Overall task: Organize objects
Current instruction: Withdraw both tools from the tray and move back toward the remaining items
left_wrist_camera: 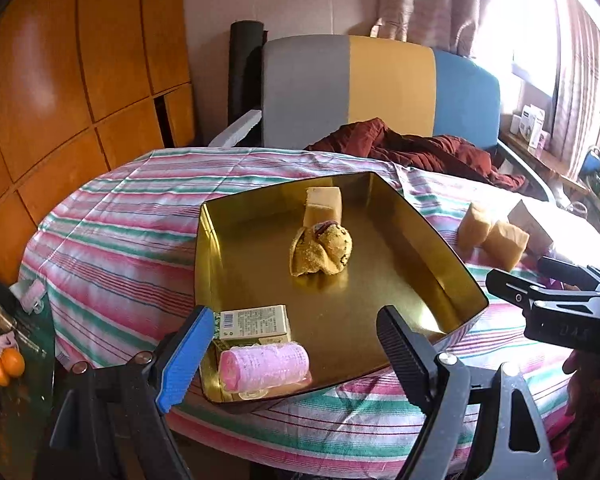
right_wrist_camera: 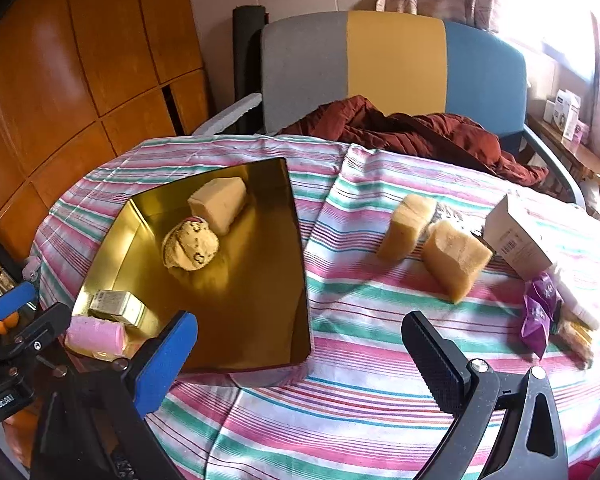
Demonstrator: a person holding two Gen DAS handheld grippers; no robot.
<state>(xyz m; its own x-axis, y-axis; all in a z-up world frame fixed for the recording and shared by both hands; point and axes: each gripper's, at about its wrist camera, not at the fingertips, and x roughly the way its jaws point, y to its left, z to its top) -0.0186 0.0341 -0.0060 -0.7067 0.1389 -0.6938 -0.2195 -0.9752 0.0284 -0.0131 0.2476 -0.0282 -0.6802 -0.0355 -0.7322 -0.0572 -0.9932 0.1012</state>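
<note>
A gold metal tray point(left_wrist_camera: 440, 248) point(right_wrist_camera: 296, 248) lies on the striped tablecloth. In it are a tan sponge block point(left_wrist_camera: 324, 204) point(right_wrist_camera: 220, 202), a yellow cloth bundle point(left_wrist_camera: 322, 250) point(right_wrist_camera: 190, 246), a small green-white box point(left_wrist_camera: 256, 322) point(right_wrist_camera: 114, 304) and a pink roll point(left_wrist_camera: 264, 366) point(right_wrist_camera: 96, 336). Two more tan sponge blocks point(right_wrist_camera: 406, 228) point(right_wrist_camera: 456, 260) lie on the cloth right of the tray. My left gripper point(left_wrist_camera: 296, 340) is open and empty over the tray's near edge. My right gripper point(right_wrist_camera: 300, 348) is open and empty over the tray's near right corner.
A white carton point(right_wrist_camera: 516, 236), a purple packet point(right_wrist_camera: 538, 312) and a pale tube point(right_wrist_camera: 576, 300) lie at the table's right. A dark red garment point(right_wrist_camera: 412, 132) lies on the chair point(right_wrist_camera: 396, 56) behind. Wooden cabinets point(left_wrist_camera: 60, 80) stand at left. Oranges point(left_wrist_camera: 6, 366) sit low left.
</note>
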